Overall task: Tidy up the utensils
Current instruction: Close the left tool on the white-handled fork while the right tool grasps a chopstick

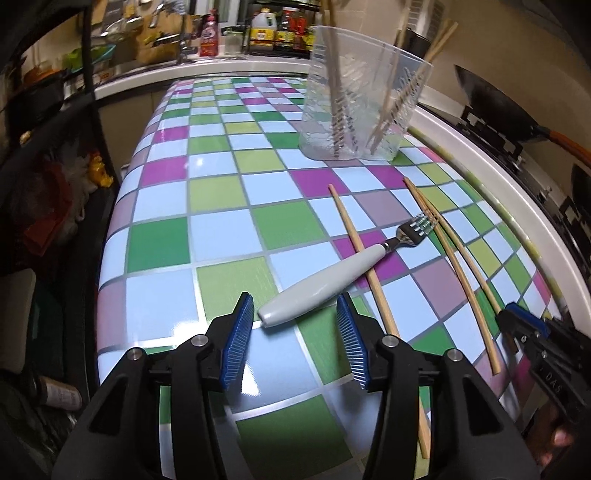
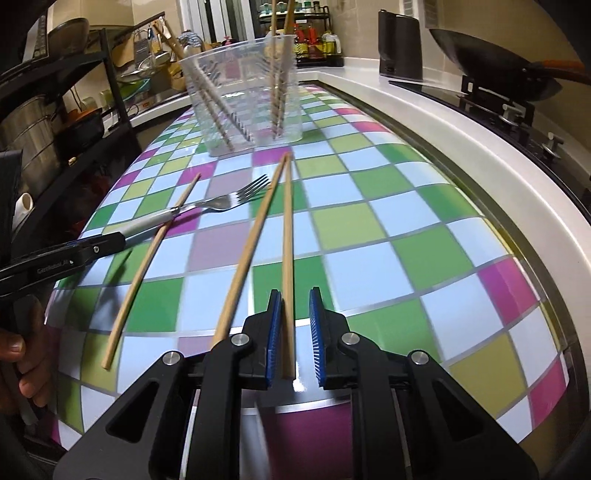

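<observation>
A fork with a white handle (image 1: 314,291) lies on the checkered table, also seen in the right wrist view (image 2: 207,206). My left gripper (image 1: 295,317) is open, its jaws on either side of the handle's end. Three loose wooden chopsticks lie near the fork: one (image 1: 364,266) crosses under its neck, two (image 1: 458,266) lie to the right. My right gripper (image 2: 295,314) is open around the near end of one chopstick (image 2: 287,266), which rests against the left pad; another chopstick (image 2: 243,258) lies just left. A clear plastic container (image 1: 362,103) holding several chopsticks stands behind.
The table's white rim (image 2: 461,140) runs along the right, with a stove and a black wok (image 2: 495,62) beyond. A black shelf rack (image 2: 55,110) with pots stands on the left. Sauce bottles (image 1: 280,29) line the far counter.
</observation>
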{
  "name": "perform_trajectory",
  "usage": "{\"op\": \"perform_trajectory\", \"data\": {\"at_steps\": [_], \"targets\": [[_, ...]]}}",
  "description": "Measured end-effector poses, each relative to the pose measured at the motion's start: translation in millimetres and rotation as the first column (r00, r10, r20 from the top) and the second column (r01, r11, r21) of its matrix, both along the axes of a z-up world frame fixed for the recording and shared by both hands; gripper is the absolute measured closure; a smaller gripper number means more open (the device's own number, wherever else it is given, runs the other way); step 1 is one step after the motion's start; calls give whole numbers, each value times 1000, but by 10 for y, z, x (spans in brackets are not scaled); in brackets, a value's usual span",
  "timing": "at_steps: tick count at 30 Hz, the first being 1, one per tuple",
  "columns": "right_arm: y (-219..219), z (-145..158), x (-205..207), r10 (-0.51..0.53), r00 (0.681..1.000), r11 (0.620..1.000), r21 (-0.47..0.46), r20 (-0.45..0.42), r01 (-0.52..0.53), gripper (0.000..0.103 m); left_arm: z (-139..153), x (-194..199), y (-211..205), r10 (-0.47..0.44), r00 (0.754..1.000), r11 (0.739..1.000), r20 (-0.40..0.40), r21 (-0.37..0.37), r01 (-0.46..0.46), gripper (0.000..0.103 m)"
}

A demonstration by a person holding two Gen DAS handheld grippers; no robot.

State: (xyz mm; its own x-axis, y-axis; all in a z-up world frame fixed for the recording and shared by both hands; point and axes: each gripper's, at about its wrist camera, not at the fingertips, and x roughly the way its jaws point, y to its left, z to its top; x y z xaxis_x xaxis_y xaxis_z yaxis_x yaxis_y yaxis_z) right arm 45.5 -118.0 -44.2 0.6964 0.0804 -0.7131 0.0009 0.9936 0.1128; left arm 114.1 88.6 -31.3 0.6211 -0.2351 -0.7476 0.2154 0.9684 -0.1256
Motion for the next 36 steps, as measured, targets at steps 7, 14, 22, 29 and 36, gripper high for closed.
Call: {"op": "perform_trajectory", "data": {"at_steps": [7,14,22,29,36], "targets": [[-76,-42,-106,19,997,1000,10,71,-19,88,-8,19,-29,-11,1000,1000,17,2,11,54],[-32,-115,-285,15,984,999,-54,179,-6,88,-25,-236,-177,-45,999,998,14,-38,45,75],[-51,-137,-303,20,975,998,-62,220,-6,87,-60,-517,-464,-30,997,999,69,-42,33,75],[-62,-156,-343,37,970,997,-69,240,-21,89,-87,-654,-597,-7,992,998,125,-59,14,87],[-52,-169,-367,38,968,997,-70,250,-21,89,-116,-679,-688,18,989,999,149,-53,-10,86]]}}
